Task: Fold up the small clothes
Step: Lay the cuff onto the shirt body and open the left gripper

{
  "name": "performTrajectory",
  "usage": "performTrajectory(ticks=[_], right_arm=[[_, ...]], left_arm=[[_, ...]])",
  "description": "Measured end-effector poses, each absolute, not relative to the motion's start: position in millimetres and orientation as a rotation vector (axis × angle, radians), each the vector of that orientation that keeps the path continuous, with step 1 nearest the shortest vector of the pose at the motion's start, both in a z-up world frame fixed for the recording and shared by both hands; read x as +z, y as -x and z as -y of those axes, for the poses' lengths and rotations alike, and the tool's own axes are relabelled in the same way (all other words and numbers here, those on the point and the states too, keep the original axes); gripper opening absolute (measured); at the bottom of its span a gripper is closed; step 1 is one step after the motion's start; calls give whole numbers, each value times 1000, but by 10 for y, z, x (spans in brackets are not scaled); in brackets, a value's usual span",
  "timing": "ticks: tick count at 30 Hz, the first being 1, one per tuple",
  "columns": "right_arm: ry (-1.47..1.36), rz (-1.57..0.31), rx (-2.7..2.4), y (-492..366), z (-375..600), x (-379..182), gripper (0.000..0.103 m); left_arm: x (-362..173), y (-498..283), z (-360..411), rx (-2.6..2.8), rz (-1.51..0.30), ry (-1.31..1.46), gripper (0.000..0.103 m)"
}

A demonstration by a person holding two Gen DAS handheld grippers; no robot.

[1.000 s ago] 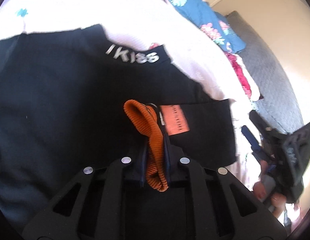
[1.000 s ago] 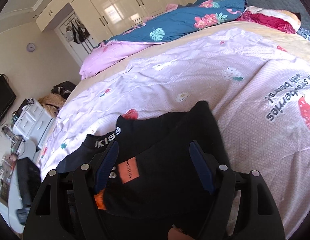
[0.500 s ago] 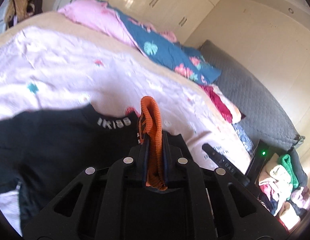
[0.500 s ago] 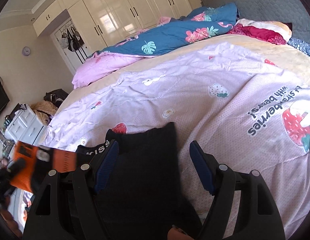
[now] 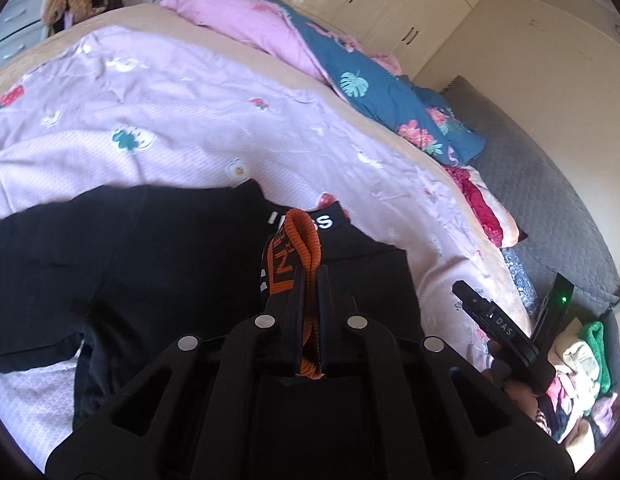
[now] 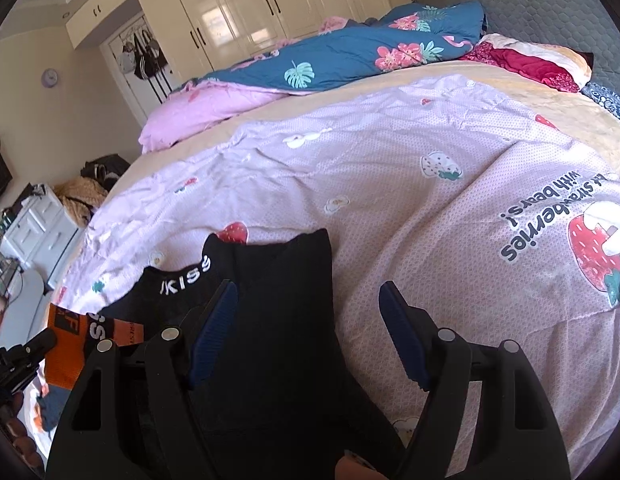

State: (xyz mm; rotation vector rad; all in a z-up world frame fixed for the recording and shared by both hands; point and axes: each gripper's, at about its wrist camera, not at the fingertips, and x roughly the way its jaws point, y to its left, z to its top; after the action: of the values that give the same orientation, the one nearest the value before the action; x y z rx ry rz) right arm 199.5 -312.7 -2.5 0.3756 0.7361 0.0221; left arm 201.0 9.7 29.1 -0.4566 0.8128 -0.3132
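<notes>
We are reading white letters on the waistband of the black garment [image 6: 270,320]: "KISS" in the right wrist view, while in the left wrist view the middle letters are hiding behind the orange waistband [image 5: 306,248] that we are pinching. That orange band is carrying black block lettering, but it is bunching up and we cannot read it. The lilac bedspread [image 6: 430,208] is showing "strawberries with bears!" upside down beside a strawberry print. In the left wrist view the black handle of the right tool is showing "DAS", with the rest cut off.

Our left gripper [image 5: 309,280] is clenching the folded orange band, lifting it above the black garment, which is lying flat on the bedspread. Our right gripper [image 6: 306,332] is standing released, blue pads wide apart, one pad over the black cloth and the other over bare bedspread, gripping nothing.

The garment's near edge is hiding under both tools. A blue floral quilt [image 6: 350,56] and pink blanket [image 5: 246,20] are lying across the far side of the bed, cream wardrobes [image 6: 270,4] behind them. A heap of clothes [image 5: 578,364] is sitting at the right rim, blurred.
</notes>
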Motion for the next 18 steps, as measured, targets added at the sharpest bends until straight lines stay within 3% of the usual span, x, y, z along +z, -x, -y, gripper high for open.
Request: performTrajectory(ticks=[12, 18], right_arm=[[-252, -783, 127, -2023, 2698, -50, 72], [-210, -824, 178, -2029, 2518, -112, 72]], left_arm=[[333, -1970, -152, -220, -798, 354, 1], [287, -1975, -71, -213, -824, 312, 14]])
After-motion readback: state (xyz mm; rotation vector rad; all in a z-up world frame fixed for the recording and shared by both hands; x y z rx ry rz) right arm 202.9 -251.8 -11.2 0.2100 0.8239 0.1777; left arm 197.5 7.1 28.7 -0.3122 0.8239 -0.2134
